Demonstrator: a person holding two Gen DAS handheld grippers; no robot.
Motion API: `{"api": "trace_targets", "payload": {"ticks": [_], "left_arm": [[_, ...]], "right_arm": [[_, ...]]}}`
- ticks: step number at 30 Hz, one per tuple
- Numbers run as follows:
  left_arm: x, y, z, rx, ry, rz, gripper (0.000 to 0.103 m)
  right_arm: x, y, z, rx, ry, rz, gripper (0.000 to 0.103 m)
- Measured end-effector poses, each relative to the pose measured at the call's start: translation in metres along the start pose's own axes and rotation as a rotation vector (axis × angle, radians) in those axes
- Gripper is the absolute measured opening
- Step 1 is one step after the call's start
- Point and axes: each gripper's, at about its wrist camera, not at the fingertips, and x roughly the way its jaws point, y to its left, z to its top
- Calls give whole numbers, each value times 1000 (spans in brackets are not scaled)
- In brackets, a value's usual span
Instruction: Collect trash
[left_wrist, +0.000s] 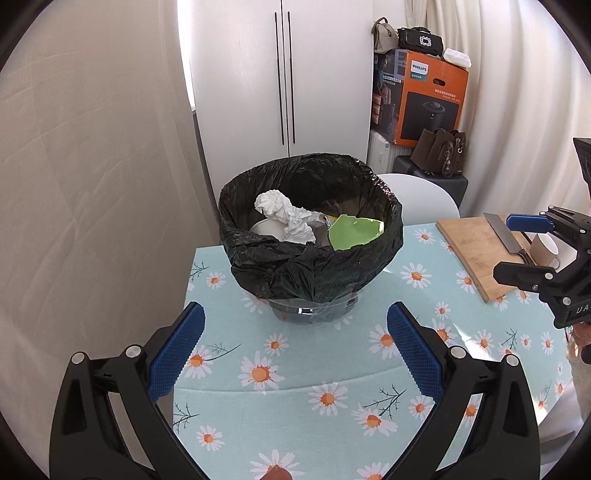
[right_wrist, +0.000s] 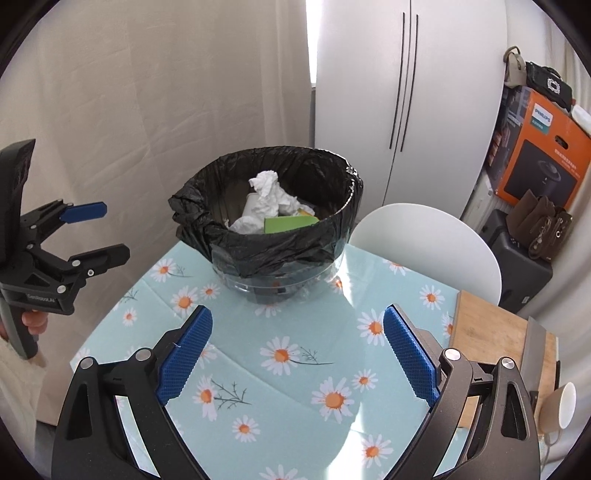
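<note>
Daisies cover the light blue cloth on the counter (left_wrist: 280, 384), and near its far edge stands a bin (left_wrist: 310, 236) lined with a black bag (left_wrist: 295, 273). Inside the bin lie crumpled white paper (left_wrist: 284, 216) and a torn green piece (left_wrist: 352, 232), with something white and round partly hidden under the paper. Both tongs hang over the cloth on the near side of the bin, well apart from it. The left tongs (left_wrist: 295, 347) are spread wide with nothing between the blue pads. The right tongs (right_wrist: 297, 354) are spread wide too, and they hold nothing. Off to the right lies a wooden board (left_wrist: 476, 251) with a knife (left_wrist: 504, 234) on it, and a white cup (left_wrist: 545, 249) sits just beside the knife. Behind the counter is a white chair (right_wrist: 436, 243), and farther back an orange box (left_wrist: 432, 99).
</note>
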Motion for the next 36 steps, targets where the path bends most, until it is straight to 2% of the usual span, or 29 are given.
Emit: {"api": "trace_targets", "payload": {"ticks": [5, 8, 14, 19, 23, 36], "left_arm": [[-14, -14, -20, 41, 19, 46, 97], [-23, -25, -29, 72, 3, 70, 97], [-36, -39, -31, 99, -44, 20, 97], [-38, -45, -26, 59, -77, 16, 97], [-37, -49, -27, 53, -75, -8, 97], [-35, -60, -27, 105, -55, 24, 97]], "right_arm": [[-19, 4, -16, -11, -7, -26, 93], [-25, 8, -25, -38, -24, -75, 93], [-39, 8, -36, -32, -58, -77, 93], [-45, 4, -42, -18, -50, -79, 93], [-49, 4, -48, -19, -59, -70, 93], [-50, 4, -53, -1, -67, -64, 94]]}}
